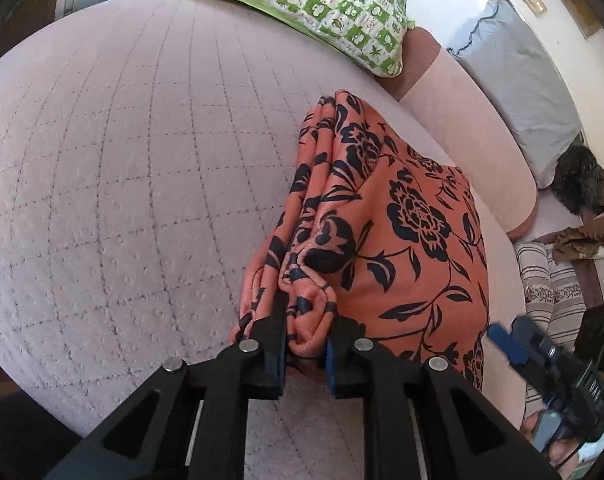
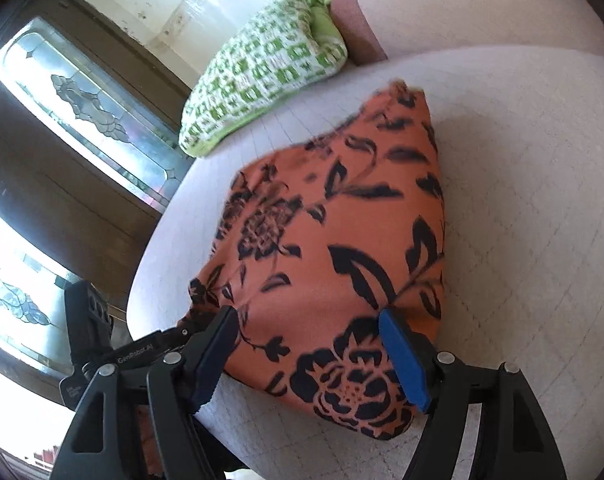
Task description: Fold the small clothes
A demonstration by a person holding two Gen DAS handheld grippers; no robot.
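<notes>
1. Left gripper [image 1: 305, 334] clamped on bunched edge of soft orange cloth with navy floral print [image 1: 398, 216]; pinch gathers stacked layers for the fold.
2. Right gripper [image 2: 308, 354] spread wide, fingers [image 2: 402, 360] astride near corner of cloth, not pressing.
3. Cloth on pale pink quilted bed cover [image 1: 122, 180], part folded, ridged along one side.
4. Green-checked pillow [image 1: 302, 4] well apart.

I count one orange flowered cloth [image 1: 406, 216], one green checked pillow [image 1: 302, 8], one grey pillow [image 1: 522, 92], and my two claws, left [image 1: 306, 344] and right [image 2: 310, 356].
</notes>
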